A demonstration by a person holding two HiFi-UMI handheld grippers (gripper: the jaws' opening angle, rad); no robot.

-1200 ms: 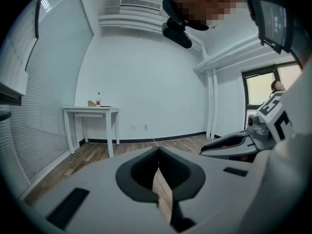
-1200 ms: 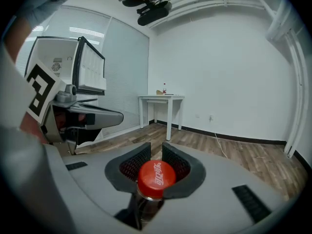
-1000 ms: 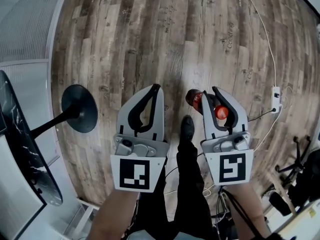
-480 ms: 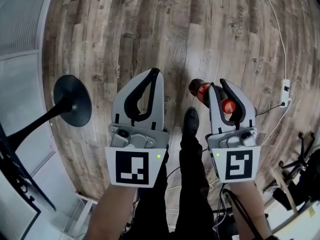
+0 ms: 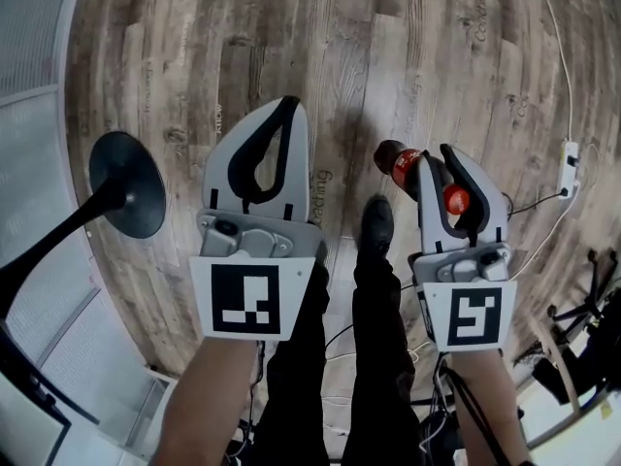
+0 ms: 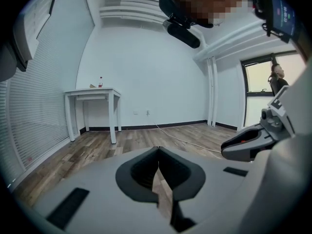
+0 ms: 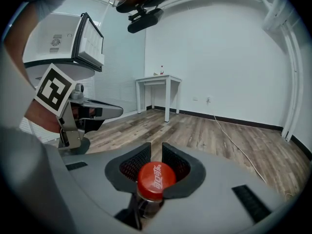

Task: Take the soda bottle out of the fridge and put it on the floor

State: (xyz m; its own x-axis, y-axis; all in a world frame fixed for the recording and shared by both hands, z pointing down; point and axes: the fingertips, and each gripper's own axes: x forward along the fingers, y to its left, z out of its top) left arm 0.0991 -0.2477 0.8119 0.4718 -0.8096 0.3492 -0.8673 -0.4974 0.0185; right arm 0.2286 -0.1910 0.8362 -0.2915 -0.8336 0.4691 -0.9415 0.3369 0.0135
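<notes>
The soda bottle (image 5: 396, 156) is gripped at its neck, under the red cap (image 7: 156, 178), by the right gripper (image 5: 440, 155), above the wooden floor (image 5: 388, 56). The left gripper (image 5: 289, 105) has its jaws together on nothing. Bare planks lie ahead, with a black round base (image 5: 126, 183) off to the left.

We see the soda bottle (image 5: 400, 160): red cap (image 7: 155, 179) on, dark cola inside, red label round the upper body. It's clamped at the neck, just under the cap, btw. the fingers (image 7: 181, 167) of the right gripper (image 5: 438, 153). In the head view it's tilted, cap nearest us, body sloping away & left past the fingertips. It's held over the wood-plank floor (image 5: 291, 47).
</notes>
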